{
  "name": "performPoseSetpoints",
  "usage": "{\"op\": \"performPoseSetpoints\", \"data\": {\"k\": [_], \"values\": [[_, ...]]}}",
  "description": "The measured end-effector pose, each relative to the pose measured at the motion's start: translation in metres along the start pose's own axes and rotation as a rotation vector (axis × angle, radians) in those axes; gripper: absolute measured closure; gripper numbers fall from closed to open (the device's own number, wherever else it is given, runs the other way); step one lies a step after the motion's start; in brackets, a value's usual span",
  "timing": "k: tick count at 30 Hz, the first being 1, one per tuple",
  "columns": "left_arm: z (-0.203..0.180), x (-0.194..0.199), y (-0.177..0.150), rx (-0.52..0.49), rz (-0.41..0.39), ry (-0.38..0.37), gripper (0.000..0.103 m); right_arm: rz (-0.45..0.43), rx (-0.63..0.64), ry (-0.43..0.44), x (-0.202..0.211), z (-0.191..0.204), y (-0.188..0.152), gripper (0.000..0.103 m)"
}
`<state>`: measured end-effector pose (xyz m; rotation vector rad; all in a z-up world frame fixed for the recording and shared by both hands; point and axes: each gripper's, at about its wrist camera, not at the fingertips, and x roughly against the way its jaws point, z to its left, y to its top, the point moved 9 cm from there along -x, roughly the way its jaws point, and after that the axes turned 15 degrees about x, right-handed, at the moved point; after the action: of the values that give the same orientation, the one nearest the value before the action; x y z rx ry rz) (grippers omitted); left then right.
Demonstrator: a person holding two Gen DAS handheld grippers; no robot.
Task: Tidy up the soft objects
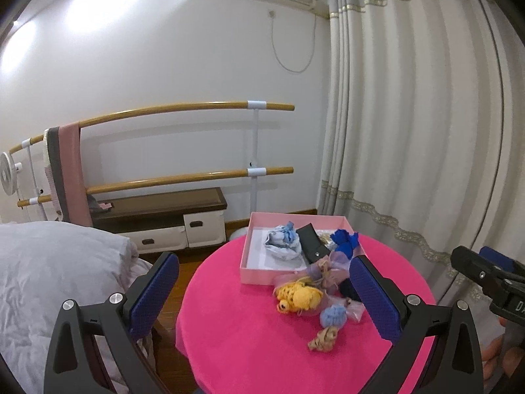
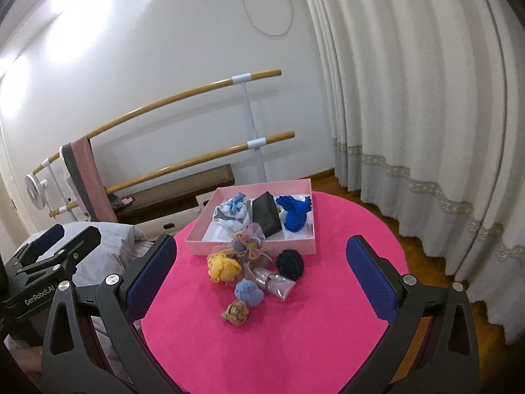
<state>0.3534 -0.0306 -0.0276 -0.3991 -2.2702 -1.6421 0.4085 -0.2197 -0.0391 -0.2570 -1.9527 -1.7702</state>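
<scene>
A pink box [image 2: 252, 249] [image 1: 259, 275] sits at the far side of a round pink table [image 2: 279, 344] [image 1: 249, 354]. Inside lie a pale blue-and-white cloth bundle [image 2: 231, 214] [image 1: 283, 241], a dark pouch [image 2: 266, 214] [image 1: 311, 241] and a royal-blue cloth [image 2: 295, 212] [image 1: 344, 241]. In front of the box lie a yellow knitted toy [image 2: 223, 266] [image 1: 297, 298], an organza bag [image 2: 251, 246], a navy ball [image 2: 290, 262], a light-blue ball [image 2: 249, 292] [image 1: 333, 316], a tan knot [image 2: 234, 311] [image 1: 323, 338] and a small clear packet [image 2: 279, 285]. My left gripper [image 1: 265, 295] and right gripper [image 2: 262, 279] hover above the table's near side, both open and empty.
White curtains [image 2: 426, 115] hang at the right. A two-rail wooden bar [image 1: 170, 177] with a pink towel [image 1: 70, 177] stands by the wall above a low bench [image 1: 157, 210]. A bed with a grey quilt [image 1: 49, 279] lies left of the table.
</scene>
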Motion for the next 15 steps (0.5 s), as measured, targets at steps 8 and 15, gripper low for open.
{"op": "performPoseSetpoints", "data": {"k": [8,15], "values": [[0.008,0.049,-0.027,0.008,0.013,-0.011,0.000,-0.015,0.027,-0.010,0.037,0.021,-0.024,0.000],[0.006,0.074,-0.039,0.000,0.010,-0.013,0.000,-0.035,0.053,-0.001,0.053,0.038,-0.031,0.000]]}}
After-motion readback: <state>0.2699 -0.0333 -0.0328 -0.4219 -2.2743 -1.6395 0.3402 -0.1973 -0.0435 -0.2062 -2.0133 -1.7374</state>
